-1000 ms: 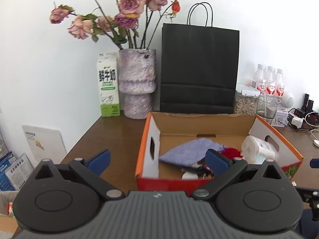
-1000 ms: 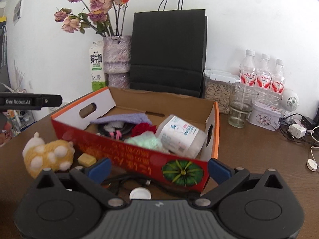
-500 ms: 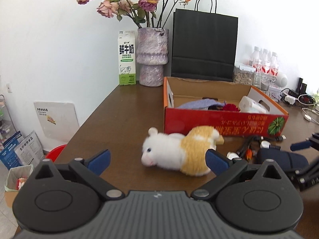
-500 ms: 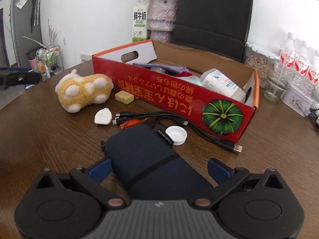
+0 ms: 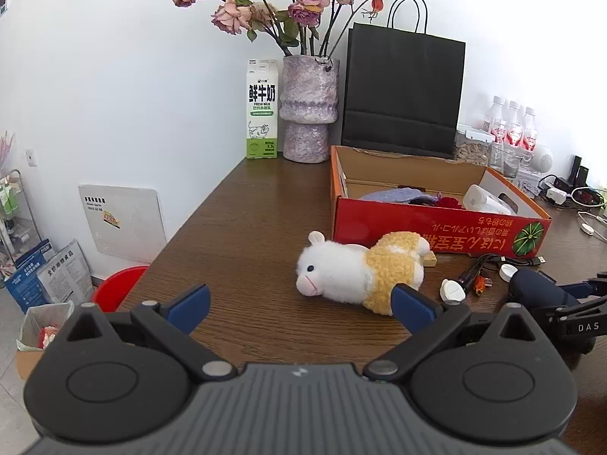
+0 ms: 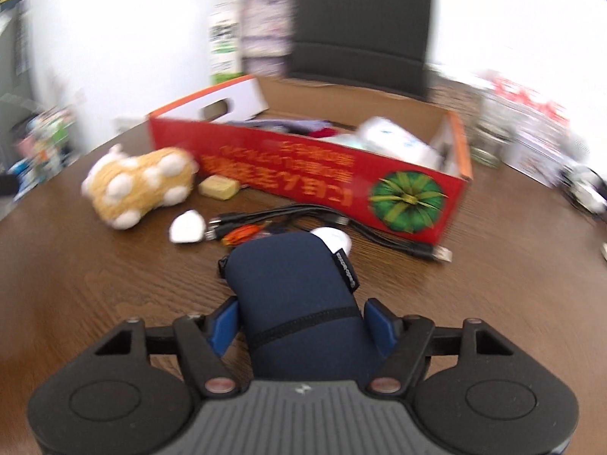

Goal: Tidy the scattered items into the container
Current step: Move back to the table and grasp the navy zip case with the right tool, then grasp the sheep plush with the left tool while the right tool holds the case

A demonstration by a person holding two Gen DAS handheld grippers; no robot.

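Observation:
A red cardboard box point(image 5: 436, 227) point(image 6: 288, 174) stands on the brown table with a cloth and a white bottle inside. In front of it lie a white and yellow plush toy point(image 5: 360, 271) point(image 6: 140, 185), a yellow block point(image 6: 218, 187), a white plug point(image 6: 187, 225), black cables point(image 6: 303, 214) and a white cap point(image 6: 335, 239). My right gripper point(image 6: 301, 326) is shut on a navy pouch point(image 6: 299, 295) that lies on the table; it also shows in the left wrist view point(image 5: 538, 292). My left gripper point(image 5: 299, 305) is open and empty, near the plush toy.
A milk carton point(image 5: 261, 110), a vase of dried roses point(image 5: 309, 110) and a black paper bag point(image 5: 402, 94) stand behind the box. Water bottles point(image 5: 512, 125), a jar and chargers are at the back right. The table's left edge drops to a red bin point(image 5: 117, 288).
My right gripper has closed its fingers onto the navy pouch and the view blurs with motion. My left gripper has pulled back from the box, so the plush toy shows in front.

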